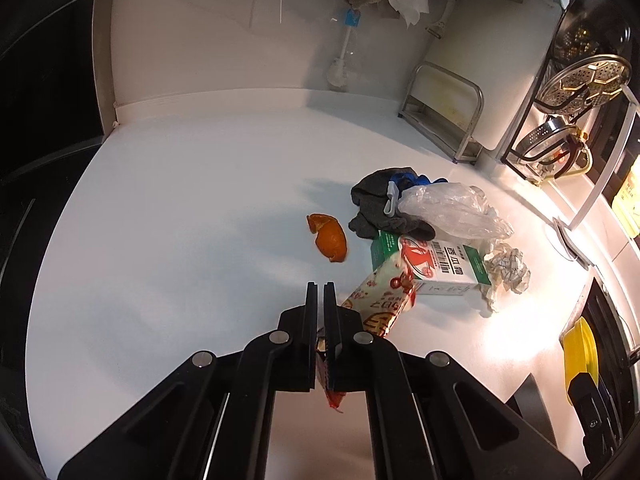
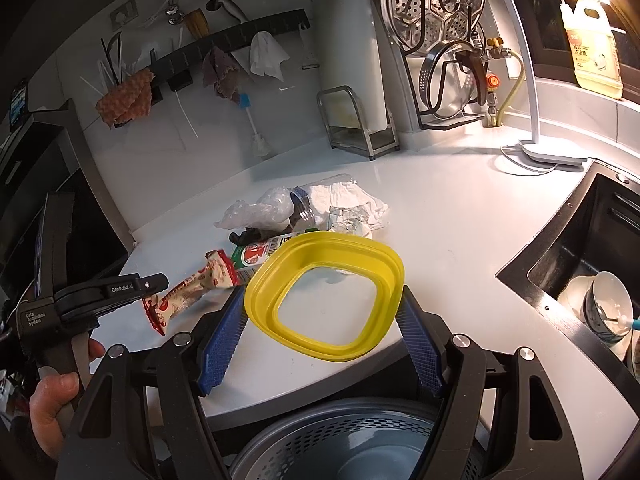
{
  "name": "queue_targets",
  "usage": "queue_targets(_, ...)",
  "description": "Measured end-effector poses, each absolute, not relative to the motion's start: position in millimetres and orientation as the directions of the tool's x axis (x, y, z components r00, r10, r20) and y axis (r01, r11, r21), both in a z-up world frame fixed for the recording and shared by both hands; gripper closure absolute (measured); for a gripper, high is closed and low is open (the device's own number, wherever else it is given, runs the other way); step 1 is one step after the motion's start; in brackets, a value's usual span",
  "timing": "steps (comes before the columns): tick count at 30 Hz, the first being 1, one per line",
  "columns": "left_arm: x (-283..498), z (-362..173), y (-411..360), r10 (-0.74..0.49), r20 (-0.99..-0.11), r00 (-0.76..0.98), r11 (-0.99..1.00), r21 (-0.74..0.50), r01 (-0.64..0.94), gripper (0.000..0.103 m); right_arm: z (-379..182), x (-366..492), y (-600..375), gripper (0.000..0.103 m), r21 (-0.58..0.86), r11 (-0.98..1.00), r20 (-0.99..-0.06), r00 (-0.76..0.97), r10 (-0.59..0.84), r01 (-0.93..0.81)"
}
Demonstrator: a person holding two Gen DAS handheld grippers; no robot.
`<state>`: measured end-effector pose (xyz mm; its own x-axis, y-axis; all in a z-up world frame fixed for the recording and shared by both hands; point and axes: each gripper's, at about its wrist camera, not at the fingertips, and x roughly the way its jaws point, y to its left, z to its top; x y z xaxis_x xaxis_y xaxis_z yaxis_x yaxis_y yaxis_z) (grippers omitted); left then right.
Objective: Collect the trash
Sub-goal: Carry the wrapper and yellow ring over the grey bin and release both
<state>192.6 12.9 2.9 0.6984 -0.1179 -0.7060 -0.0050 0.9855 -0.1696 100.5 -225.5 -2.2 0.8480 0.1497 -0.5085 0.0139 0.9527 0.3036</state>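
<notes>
Pinching the light, crinkly snack wrapper (image 2: 192, 292) at its sealed end, left tool (image 1: 319, 292) is clamped; right tool (image 2: 320, 320) grips the stiff yellow ring (image 2: 260, 292).

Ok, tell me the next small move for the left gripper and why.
Probably carry the snack wrapper rightward until it hangs over the opening of the yellow ring, then let go. The left gripper has its jaws shut on the wrapper's end, lifted off the counter, while the right gripper holds the ring above a grey bin.
</notes>
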Motion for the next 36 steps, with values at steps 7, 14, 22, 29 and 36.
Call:
queue_targets(7, 168.3, 6.9, 3.9, -0.141, -0.705, 0.695, 0.986, -0.166, 0.031, 0.099, 1.6, 80.9, -227.0, 0.032, 0.300, 0.954, -0.509, 0.850, 0.138, 0.025)
queue_targets(14, 132.4, 8.2, -10.5, -0.173, -0.707, 0.685, 0.984, -0.159, 0.084, 0.099, 2.3, 46.7, -226.7, 0.032, 0.289, 0.957, -0.517, 0.846, 0.127, 0.033)
queue_targets(22, 82.1, 1.3, -35.7, -0.226, -0.716, 0.660, 0.974, -0.151, 0.170, 0.099, -9.7, -1.0, -233.1, 0.032, 0.268, 0.962, -0.546, 0.831, 0.100, 0.060)
queue_targets(29, 44.0, -16.0, -60.3, -0.263, -0.731, 0.629, 0.962, -0.150, 0.227, 0.099, -31.3, -38.6, -238.5, 0.032, 0.245, 0.967, -0.593, 0.800, 0.088, 0.075)
queue_targets(36, 17.7, -37.7, -76.8, -0.265, -0.751, 0.605, 0.957, -0.127, 0.262, 0.099, -54.1, -62.3, -239.6, 0.032, 0.232, 0.970, -0.627, 0.774, 0.089, 0.077)
